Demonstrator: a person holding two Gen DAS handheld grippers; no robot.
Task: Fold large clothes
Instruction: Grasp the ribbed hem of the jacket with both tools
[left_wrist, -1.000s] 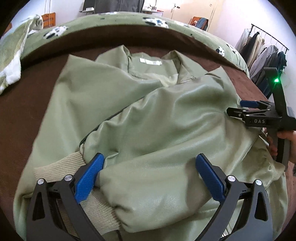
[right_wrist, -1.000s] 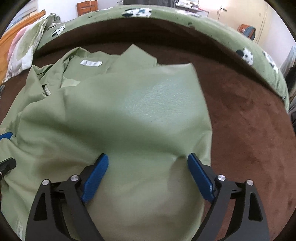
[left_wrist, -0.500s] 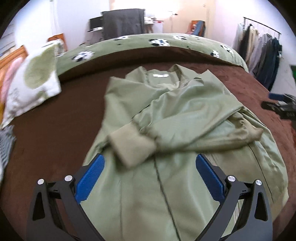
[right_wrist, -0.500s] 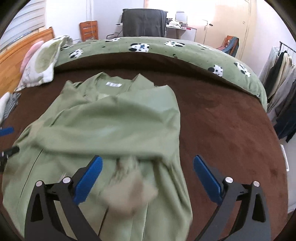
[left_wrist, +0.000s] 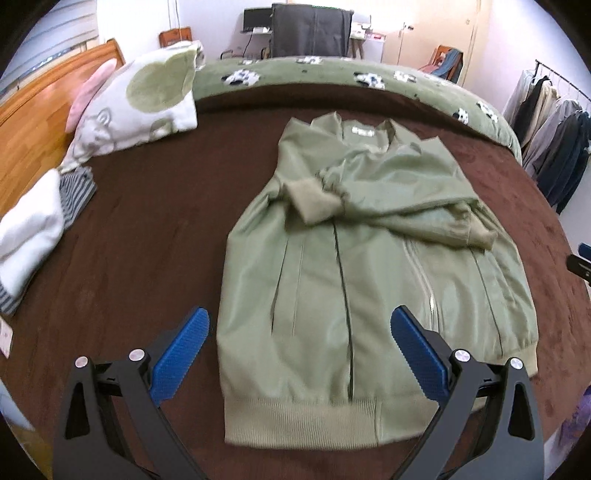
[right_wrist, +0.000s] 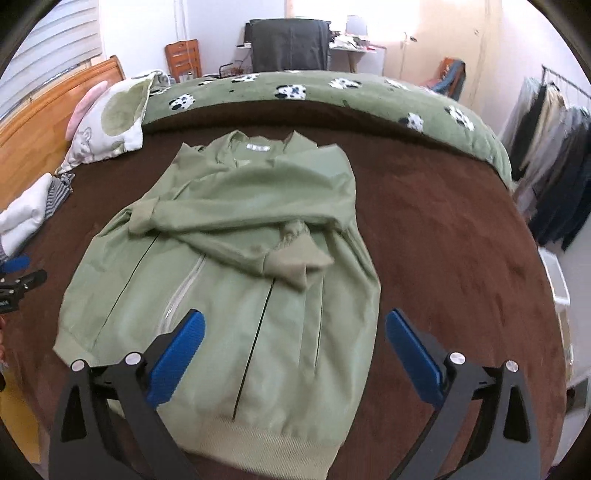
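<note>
A light green zip jacket (left_wrist: 354, 280) lies flat on the brown bed cover, collar away from me, ribbed hem near me. Both sleeves are folded across its chest, cuffs (left_wrist: 314, 201) crossing. It also shows in the right wrist view (right_wrist: 236, 295). My left gripper (left_wrist: 301, 347) is open and empty, held above the hem's left part. My right gripper (right_wrist: 293, 349) is open and empty, above the hem's right part. The right gripper shows at the left wrist view's right edge (left_wrist: 581, 260); the left gripper shows at the right wrist view's left edge (right_wrist: 18, 278).
The brown bed cover (left_wrist: 147, 240) has a green patterned duvet (left_wrist: 332, 77) along its far edge. A pillow (left_wrist: 144, 103) and folded white and striped clothes (left_wrist: 33, 225) lie at the left. A wooden headboard (left_wrist: 33, 122) is at far left; a clothes rack (left_wrist: 554, 147) stands right.
Both grippers have let go of the sleeves and pulled back and up from the jacket's chest to above its hem. The sleeves now lie crossed on the chest.
</note>
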